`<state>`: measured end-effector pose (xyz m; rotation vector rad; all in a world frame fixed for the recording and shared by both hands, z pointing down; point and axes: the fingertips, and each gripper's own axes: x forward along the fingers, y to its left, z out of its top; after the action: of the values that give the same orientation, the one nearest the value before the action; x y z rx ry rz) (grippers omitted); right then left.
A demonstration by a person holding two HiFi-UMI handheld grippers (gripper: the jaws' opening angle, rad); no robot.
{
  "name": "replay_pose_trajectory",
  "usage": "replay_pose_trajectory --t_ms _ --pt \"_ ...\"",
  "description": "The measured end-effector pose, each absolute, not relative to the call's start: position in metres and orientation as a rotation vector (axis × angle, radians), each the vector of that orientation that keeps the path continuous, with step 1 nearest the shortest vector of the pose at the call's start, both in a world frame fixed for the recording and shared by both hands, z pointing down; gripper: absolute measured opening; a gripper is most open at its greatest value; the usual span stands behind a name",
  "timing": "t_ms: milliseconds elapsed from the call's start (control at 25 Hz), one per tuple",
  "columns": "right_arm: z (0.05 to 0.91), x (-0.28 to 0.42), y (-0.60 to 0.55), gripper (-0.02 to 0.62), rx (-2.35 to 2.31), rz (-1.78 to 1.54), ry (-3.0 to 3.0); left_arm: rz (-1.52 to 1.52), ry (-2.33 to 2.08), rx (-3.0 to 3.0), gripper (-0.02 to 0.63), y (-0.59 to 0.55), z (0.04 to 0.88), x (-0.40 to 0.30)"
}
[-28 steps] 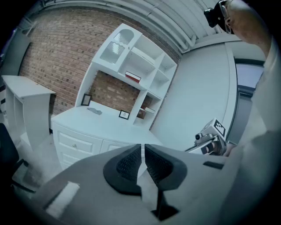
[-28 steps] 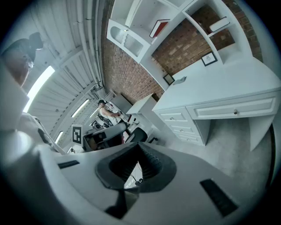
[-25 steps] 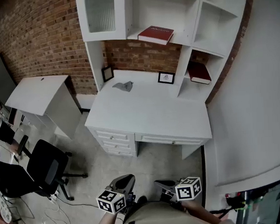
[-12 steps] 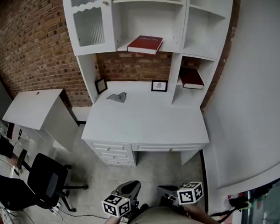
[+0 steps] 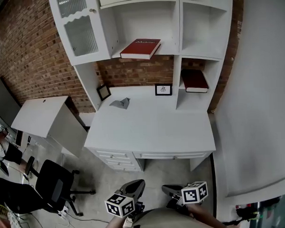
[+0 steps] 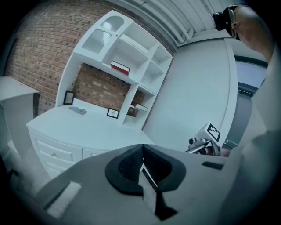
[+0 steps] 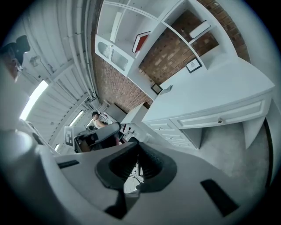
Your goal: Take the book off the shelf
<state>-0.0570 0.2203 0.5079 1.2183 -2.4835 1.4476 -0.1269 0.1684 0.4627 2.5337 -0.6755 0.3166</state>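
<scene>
With the left gripper (image 6: 142, 158) and right gripper (image 7: 137, 160) hanging well short of the table (image 5: 147, 129), fingers (image 6: 129, 166) pressed together on nothing, you are risking shoving the red book (image 5: 140, 48), lying flat on the shelf (image 5: 167, 49) above the table's back edge, off its front lip if they arrive unopened.

Red books: 2 (upper book (image 5: 140, 48), lower book (image 5: 194, 80)). Sm. pic frames: 2 (left frame (image 5: 104, 92), right frame (image 5: 163, 89)). Grey cloth (image 5: 120, 103): 1. White surface (image 5: 147, 129): 1. Glass cabinet door (image 5: 79, 31): 1. Slant-top white stand (image 5: 44, 114): 1. Office chair (image 5: 54, 186): 1. Grippers: 2 (left gripper (image 5: 135, 183), right gripper (image 5: 168, 188)).
</scene>
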Motion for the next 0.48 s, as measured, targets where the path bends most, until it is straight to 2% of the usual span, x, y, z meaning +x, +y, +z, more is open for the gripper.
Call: replay_pose_trajectory --t_ms 480 --pt "0.51 0.036 0.196 0.006 1.216 1.553 -2.527 0.406 -0.702 2.552 0.005 0.155 0.453 -0.038"
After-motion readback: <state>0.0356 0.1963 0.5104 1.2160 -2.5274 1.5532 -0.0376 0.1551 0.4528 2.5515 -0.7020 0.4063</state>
